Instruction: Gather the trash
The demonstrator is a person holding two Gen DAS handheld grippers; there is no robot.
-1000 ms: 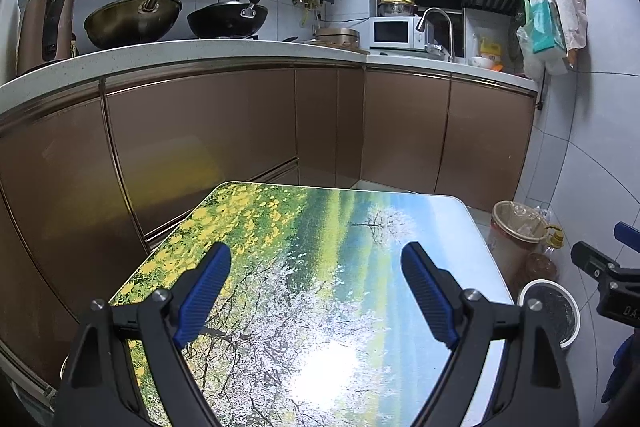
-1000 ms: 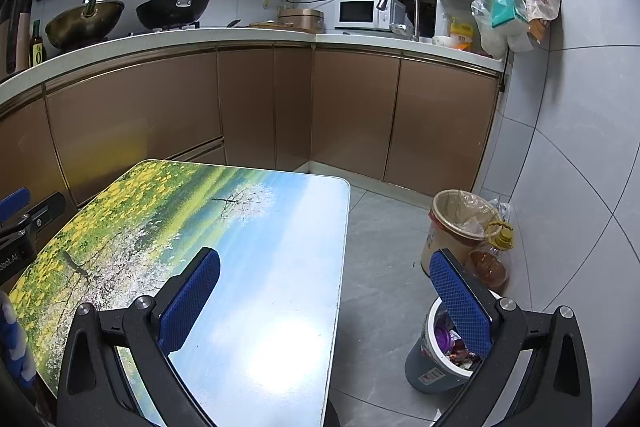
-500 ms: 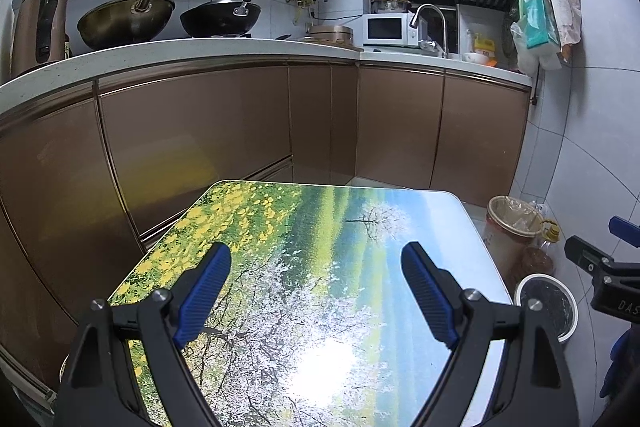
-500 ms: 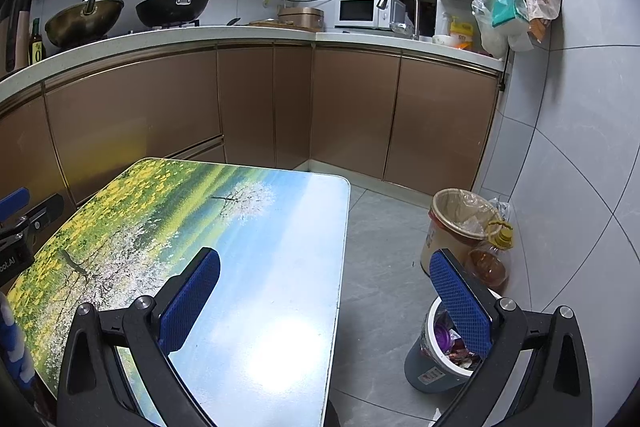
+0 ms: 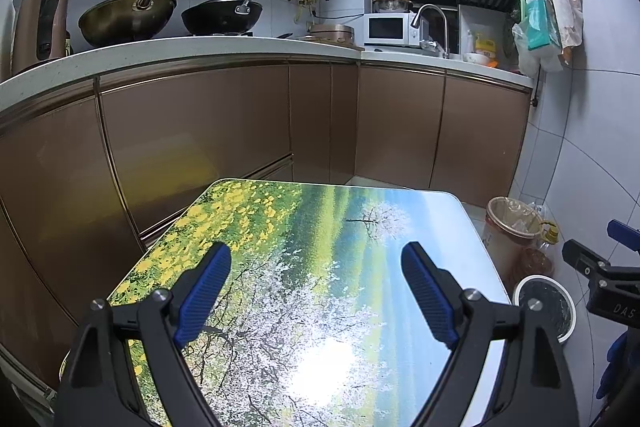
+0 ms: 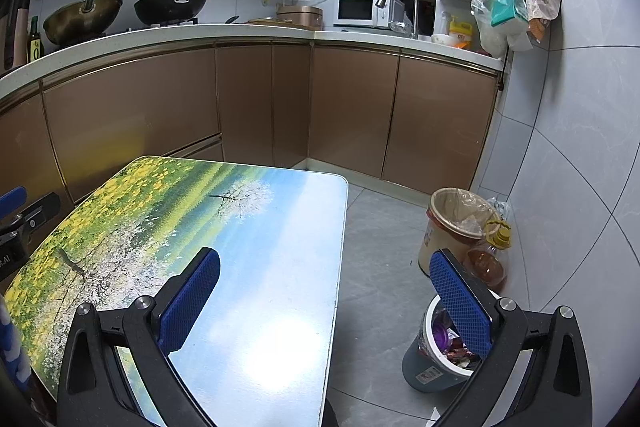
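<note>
the trash [image 6: 450, 341] that can be seen sits inside the small grey bin [image 6: 430, 373] with the white rim, on the floor just beside the right-hand edge of the worktop [image 6: 260, 267]: crumpled wrappers in red and purple, partly hidden behind a blue pad of the right hand-held gripper [image 6: 326, 303]. from the left wrist view the same bin [image 5: 568, 311] shows only as a white ring with a dark inside, so its contents cannot be read there. the printed worktop, with its field-and-tree picture, shows no loose scrap on the part visible in either view, though the near strip under the grippers is hidden. judging by that, the collecting looks largely or wholly done, with the rubbish already dropped in; whether more waits out of frame cannot be told. the right hand-held gripper is spread wide and carries nothing, one pad over the worktop edge and the other above the bin. the left hand-held gripper [image 5: 316, 293] is likewise wide apart and bare, hanging over the middle of the worktop. a taller lined bin [image 6: 460, 219] stands near the wall beyond the small one, with an oil bottle [image 6: 490, 259] touching or just beside it. further out run the brown cabinets [image 6: 352, 115], the counter with two woks [image 6: 172, 3], a microwave [image 6: 362, 11] and the tap [image 6: 400, 1].
</note>
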